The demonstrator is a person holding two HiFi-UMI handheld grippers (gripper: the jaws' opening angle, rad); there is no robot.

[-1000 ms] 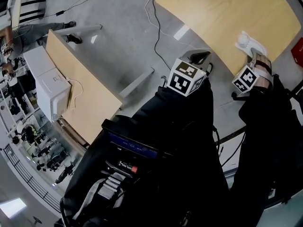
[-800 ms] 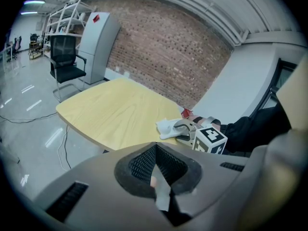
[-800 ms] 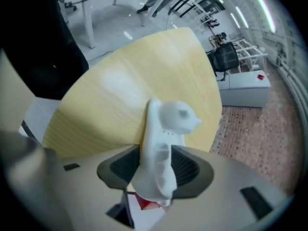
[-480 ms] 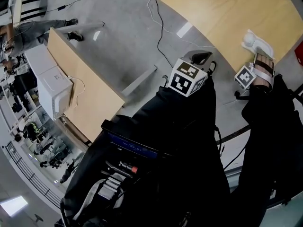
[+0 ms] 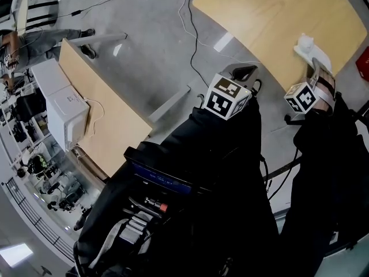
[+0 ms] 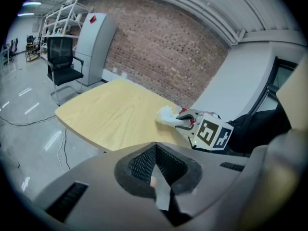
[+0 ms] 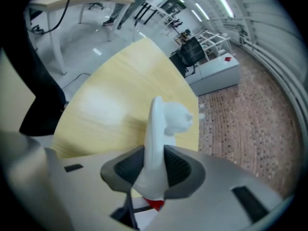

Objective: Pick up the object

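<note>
- On the grey floor (image 5: 144, 51) around us, a second desk (image 5: 109, 117) stands off to the left with a white box (image 5: 66, 111) on it. Loose cables (image 5: 190, 25) trail between that desk and the wooden table (image 5: 271, 16), and a person (image 5: 34, 42) stands far off at the top left.
- In the left gripper view we see a black chair (image 6: 62, 66), a grey cabinet (image 6: 94, 40) and a brick wall (image 6: 163, 52) beyond the table (image 6: 110, 114), all well apart from the work.
- We hold the left gripper (image 5: 245, 70) over the floor, near the table's curved edge. Its jaws (image 6: 155, 148) meet at the tips and hold nothing.
- The jaws of the right gripper (image 5: 314, 63) have just been closing. Its pads now press on both sides of the white object (image 7: 166, 119), which we hold between them.
- The object stands up between the jaws of that gripper (image 7: 155, 160), and its lumpy top reaches past the fingertips.
- From the head view, the white object (image 5: 308, 46) is at the table's near right edge, directly ahead of the right gripper.
- From the left gripper's side, the object (image 6: 166, 115) shows low over the wood. We cannot tell whether its base touches the tabletop.
- The table's edge runs just under the right gripper, with floor on our side of it.
- Wide yellow wood (image 7: 110, 100) stretches away beyond the object toward the far rim.
- A red thing (image 5: 363, 62) sits at the right border of the head view, beside the table. We cannot tell what it is.
</note>
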